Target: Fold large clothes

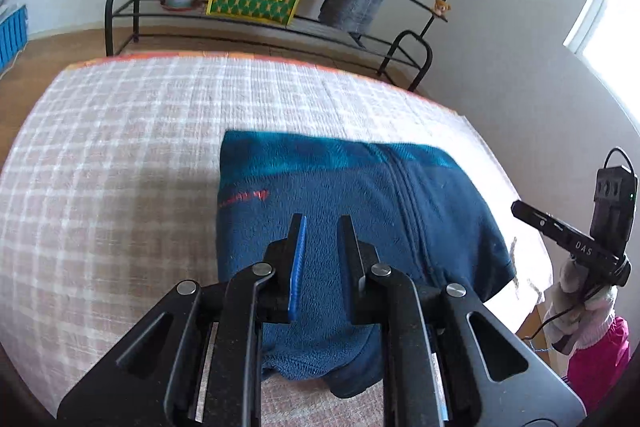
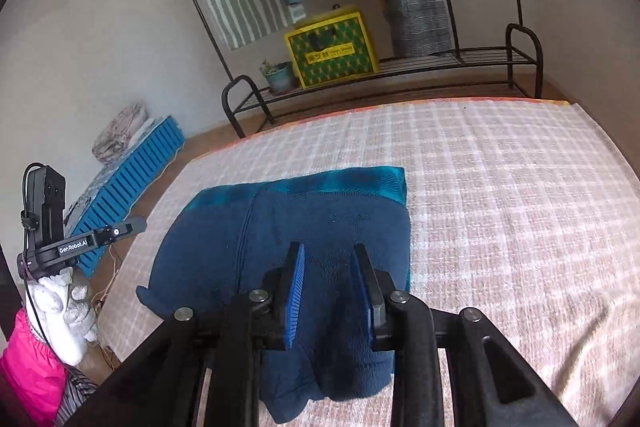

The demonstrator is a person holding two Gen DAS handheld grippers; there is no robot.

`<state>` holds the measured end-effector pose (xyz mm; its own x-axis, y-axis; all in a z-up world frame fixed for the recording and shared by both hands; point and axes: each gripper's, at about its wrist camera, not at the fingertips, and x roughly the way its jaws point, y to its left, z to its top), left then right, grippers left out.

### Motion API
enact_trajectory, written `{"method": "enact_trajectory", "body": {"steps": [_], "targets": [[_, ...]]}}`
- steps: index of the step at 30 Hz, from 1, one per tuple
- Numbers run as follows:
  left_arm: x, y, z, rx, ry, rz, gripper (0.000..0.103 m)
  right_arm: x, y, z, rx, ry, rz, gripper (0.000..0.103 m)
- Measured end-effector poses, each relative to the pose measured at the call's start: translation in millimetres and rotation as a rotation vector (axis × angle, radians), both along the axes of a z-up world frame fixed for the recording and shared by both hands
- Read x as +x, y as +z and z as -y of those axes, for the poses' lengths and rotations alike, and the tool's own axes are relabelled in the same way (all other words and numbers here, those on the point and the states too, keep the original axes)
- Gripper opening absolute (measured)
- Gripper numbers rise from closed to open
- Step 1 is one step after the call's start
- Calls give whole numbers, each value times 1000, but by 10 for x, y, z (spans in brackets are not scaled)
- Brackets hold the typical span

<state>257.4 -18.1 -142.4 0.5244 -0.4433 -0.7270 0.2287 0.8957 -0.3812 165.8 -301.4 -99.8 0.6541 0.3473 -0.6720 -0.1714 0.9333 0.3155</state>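
Observation:
A folded navy fleece jacket (image 1: 360, 211) with a teal band along its far edge lies on the pink-and-white checked bed cover (image 1: 120, 155). My left gripper (image 1: 322, 227) hovers over the fleece's near half, open by a narrow gap with nothing between its pads. In the right wrist view, the same fleece (image 2: 320, 211) lies below my right gripper (image 2: 328, 251), which is open a little wider and holds nothing. Each gripper shows in the other's view, held in a white-gloved hand: the right gripper (image 1: 520, 211) at the bed's right edge, the left gripper (image 2: 138, 225) at its left edge.
Beyond the bed stands a black metal clothes rack (image 2: 520, 43) with hanging garments, a yellow-green box (image 2: 332, 51) and a potted plant (image 2: 278, 75). A blue slatted crate (image 2: 128, 187) sits on the floor to the left. A bright window (image 1: 608, 15) is on the right.

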Motion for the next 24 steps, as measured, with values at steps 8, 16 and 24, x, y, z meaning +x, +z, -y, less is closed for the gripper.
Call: {"method": "enact_trajectory", "body": {"steps": [8,16,24], "targets": [[-102,-743,-117,86,-6,-104,16,64,-914,23,-77,7,-214,22],[149,-2,31,15,35,16,16,166,-105,-142,-101,49,-60,26],[736,9,456,-51,44,-9,16,834,-98,-758,-71,136,-31,23]]}}
